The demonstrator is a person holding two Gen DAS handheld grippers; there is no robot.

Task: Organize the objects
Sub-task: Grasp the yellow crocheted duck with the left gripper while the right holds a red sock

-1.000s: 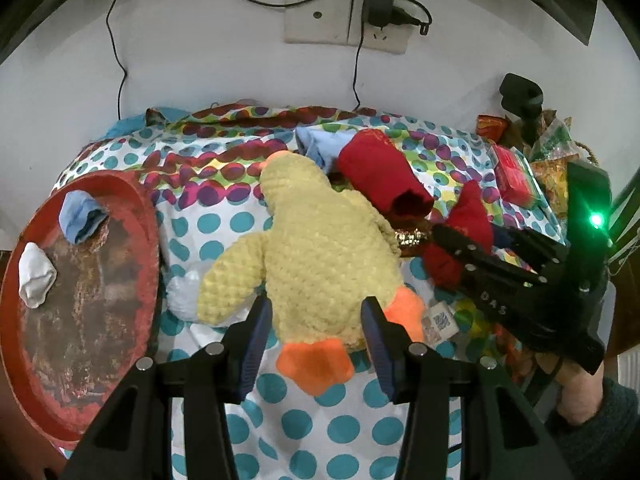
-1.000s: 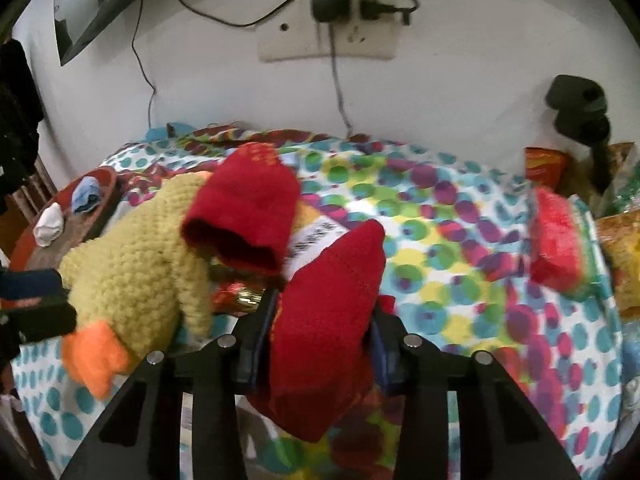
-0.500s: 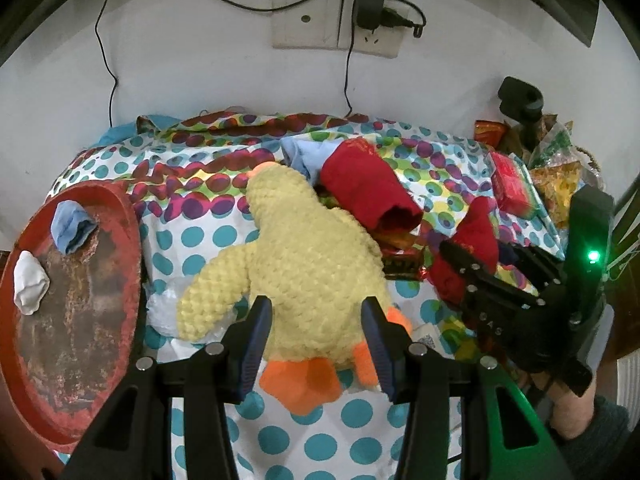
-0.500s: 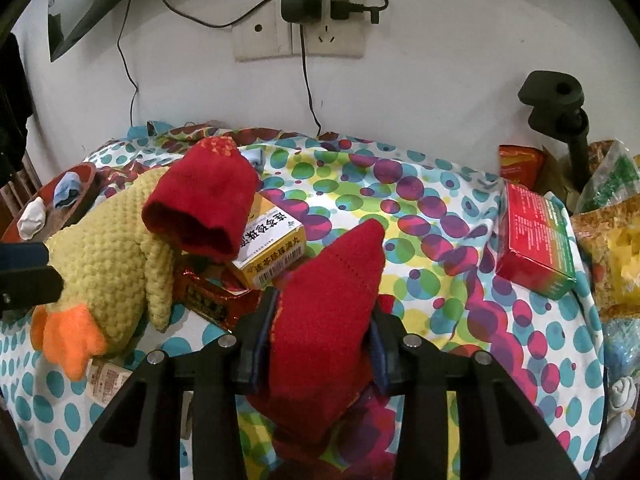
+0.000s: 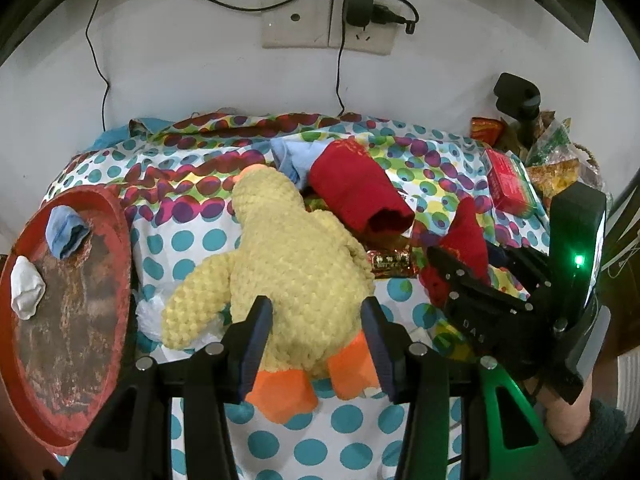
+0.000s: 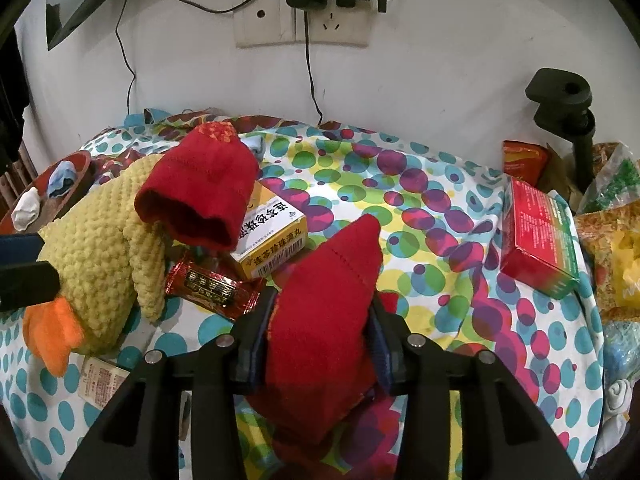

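While the right gripper (image 6: 320, 320) clamps a red sock (image 6: 332, 300) near the tabletop's front edge, the left gripper (image 5: 316, 328) hangs open around the plush duck (image 5: 296, 268); closing there might catch only loose fluff and slip.

Both views evenly lit, soft indoor light from above, no hard shadows. White wall (image 5: 200, 80) bright, mild glare near socket plate (image 6: 300, 24). Strong fisheye bending; black vignette at all corners. Centre sharp, colours saturated. Slight softness toward rims; green indicator light (image 5: 578, 259) blooms.
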